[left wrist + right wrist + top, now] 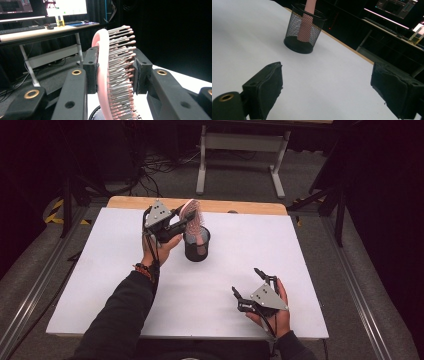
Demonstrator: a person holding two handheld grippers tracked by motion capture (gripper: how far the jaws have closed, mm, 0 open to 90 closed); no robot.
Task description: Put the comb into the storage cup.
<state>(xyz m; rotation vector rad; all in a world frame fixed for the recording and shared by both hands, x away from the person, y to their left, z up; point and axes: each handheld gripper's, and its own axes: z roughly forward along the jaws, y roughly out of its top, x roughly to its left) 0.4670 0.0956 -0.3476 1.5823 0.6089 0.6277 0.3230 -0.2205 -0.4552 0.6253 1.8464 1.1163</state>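
High view showed the left claw (184, 218) clamped on a pink hairbrush (194, 217), handle inside the mesh cup (197, 249); right claw (248, 282), lower right, gaped empty.

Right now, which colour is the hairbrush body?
Pink hairbrush; the left gripper view shows it best.

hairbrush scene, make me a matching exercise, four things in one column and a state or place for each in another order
Things:
1. hairbrush
2. mesh cup
3. left gripper
4. right gripper

States or places:
A. open, nothing between its pads, near the table's front edge
B. pink, its handle down inside the cup
C. clamped on the brush head, above the cup
D. black, upright on the white table

Pairs: 1-B, 2-D, 3-C, 4-A
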